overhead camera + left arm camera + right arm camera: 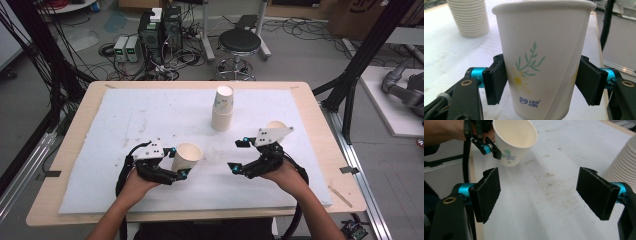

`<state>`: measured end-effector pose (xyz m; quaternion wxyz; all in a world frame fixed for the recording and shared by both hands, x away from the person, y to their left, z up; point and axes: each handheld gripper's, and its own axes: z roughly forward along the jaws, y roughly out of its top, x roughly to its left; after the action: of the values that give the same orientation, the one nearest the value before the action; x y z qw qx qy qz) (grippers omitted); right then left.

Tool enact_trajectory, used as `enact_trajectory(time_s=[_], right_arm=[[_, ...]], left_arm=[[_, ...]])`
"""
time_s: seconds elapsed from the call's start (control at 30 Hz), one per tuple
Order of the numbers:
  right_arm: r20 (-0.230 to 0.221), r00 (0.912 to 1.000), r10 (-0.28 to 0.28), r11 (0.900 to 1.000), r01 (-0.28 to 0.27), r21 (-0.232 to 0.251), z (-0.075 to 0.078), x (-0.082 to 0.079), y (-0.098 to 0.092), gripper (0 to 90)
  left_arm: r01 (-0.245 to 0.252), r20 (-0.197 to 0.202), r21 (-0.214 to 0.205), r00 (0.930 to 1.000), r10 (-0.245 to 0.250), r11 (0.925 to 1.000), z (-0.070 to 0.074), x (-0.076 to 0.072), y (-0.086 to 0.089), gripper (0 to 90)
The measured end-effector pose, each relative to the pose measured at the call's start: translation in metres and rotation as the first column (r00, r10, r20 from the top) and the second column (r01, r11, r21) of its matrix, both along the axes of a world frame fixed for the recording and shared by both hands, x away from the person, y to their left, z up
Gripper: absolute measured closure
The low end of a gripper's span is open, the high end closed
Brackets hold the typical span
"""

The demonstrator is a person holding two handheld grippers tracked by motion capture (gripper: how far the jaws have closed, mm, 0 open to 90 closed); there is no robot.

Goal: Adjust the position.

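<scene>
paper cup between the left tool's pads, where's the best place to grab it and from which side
Grip the paper cup on its side wall around mid-height, pads on opposite sides, coming in level from the person's side as the left tool does. It stands upright and tapers toward the base, so a squeeze below the stiff rolled rim should hold without crushing.

- Left gripper view: the paper cup (541,60) is cut off at the bottom edge, so we cannot see its base or whether it rests on the counter (446,60).
- Same view: we see the left finger against the cup wall; at the right one we cannot tell whether it touches or stands just clear.
- Same view: the stack of cups (470,18) runs out of the top edge; its count is unreadable.
- High view: a second cup (275,125) sits mostly hidden behind the right gripper (239,156).
- Right gripper view: the stack's side is cropped at the right edge.
- High view: cup print too small to read.
</scene>
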<state>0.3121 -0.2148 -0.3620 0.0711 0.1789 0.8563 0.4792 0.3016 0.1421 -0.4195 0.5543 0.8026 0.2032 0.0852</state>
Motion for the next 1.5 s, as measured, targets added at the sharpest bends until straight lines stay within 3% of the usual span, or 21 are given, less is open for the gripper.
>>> enact_trajectory(time_s=[0.13,0.3,0.47,0.73,0.97,1.2,1.33,1.5], right_arm=[[0.012,0.9983,-0.057,0.9982,0.056,0.021,-0.009,-0.004,-0.012,20.0],[0.034,0.9902,-0.136,0.9899,0.134,0.045,-0.02,-0.011,-0.03,20.0],[0.066,0.9705,-0.232,0.9708,0.227,0.079,-0.029,-0.015,-0.051,17.8],[0.126,0.9458,-0.299,0.9528,0.288,0.095,-0.04,-0.02,-0.071,17.9],[0.148,0.9191,-0.365,0.9288,0.349,0.124,-0.04,-0.022,-0.081,17.9],[0.16,0.9132,-0.375,0.9251,0.357,0.13,-0.038,-0.023,-0.084,17.9],[0.157,0.9147,-0.372,0.9252,0.353,0.14,-0.035,-0.023,-0.084,18.3],[0.155,0.9134,-0.376,0.9229,0.355,0.15,-0.035,-0.022,-0.086,18.3]], left_arm=[[-0.042,0.026,-0.036,0.9987,0.043,0.9985,0.001,-0.001,0.009,31.0],[-0.105,0.071,-0.084,0.9913,0.111,0.9909,0.005,-0.001,0.02,31.0],[-0.148,0.115,-0.14,0.9796,0.164,0.9791,0.009,-0.002,0.032,31.0],[-0.186,0.162,-0.176,0.963,0.215,0.9665,0.007,-0.006,0.04,31.0],[-0.203,0.167,-0.198,0.9571,0.237,0.959,0.006,-0.006,0.045,30.9],[-0.227,0.169,-0.22,0.9489,0.266,0.9487,0.005,-0.007,0.049,30.7],[-0.24,0.167,-0.231,0.945,0.281,0.9429,0.004,-0.007,0.051,30.7],[-0.245,0.163,-0.23,0.9444,0.286,0.9419,0.003,-0.007,0.053,30.7]])
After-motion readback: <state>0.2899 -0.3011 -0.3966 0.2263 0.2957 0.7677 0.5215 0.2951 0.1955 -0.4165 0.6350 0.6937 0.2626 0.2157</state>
